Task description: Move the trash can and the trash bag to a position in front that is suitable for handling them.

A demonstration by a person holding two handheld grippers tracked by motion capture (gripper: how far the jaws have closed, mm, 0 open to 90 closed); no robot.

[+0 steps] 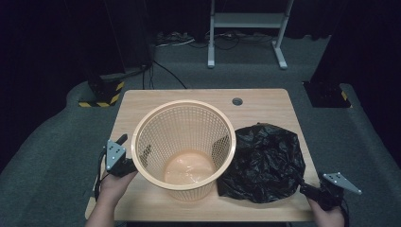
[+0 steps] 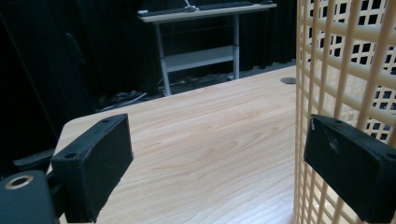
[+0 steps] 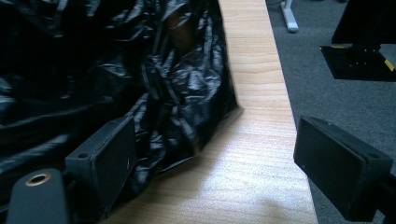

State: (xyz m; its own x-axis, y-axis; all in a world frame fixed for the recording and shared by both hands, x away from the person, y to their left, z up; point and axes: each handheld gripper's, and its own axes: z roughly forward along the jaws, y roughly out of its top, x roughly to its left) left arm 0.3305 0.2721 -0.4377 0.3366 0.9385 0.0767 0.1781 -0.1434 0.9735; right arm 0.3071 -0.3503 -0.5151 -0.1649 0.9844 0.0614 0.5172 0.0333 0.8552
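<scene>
The right gripper, jaws spread, sits at the near right corner of the table against the crumpled black bag; the left gripper, likewise spread, flanks the mesh basket. The step appears to be the approach to grasp the bag, presumably for lining the basket; next, a pinch on a loose fold. Bag and basket touch, with little room near the right edge.

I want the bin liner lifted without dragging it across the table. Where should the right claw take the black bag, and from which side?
Probably the loose crumpled edge of the black bag nearest the right claw, coming in from the table's right front. The folds there stand up off the wood, giving the open jaws something thin to pinch.
</scene>
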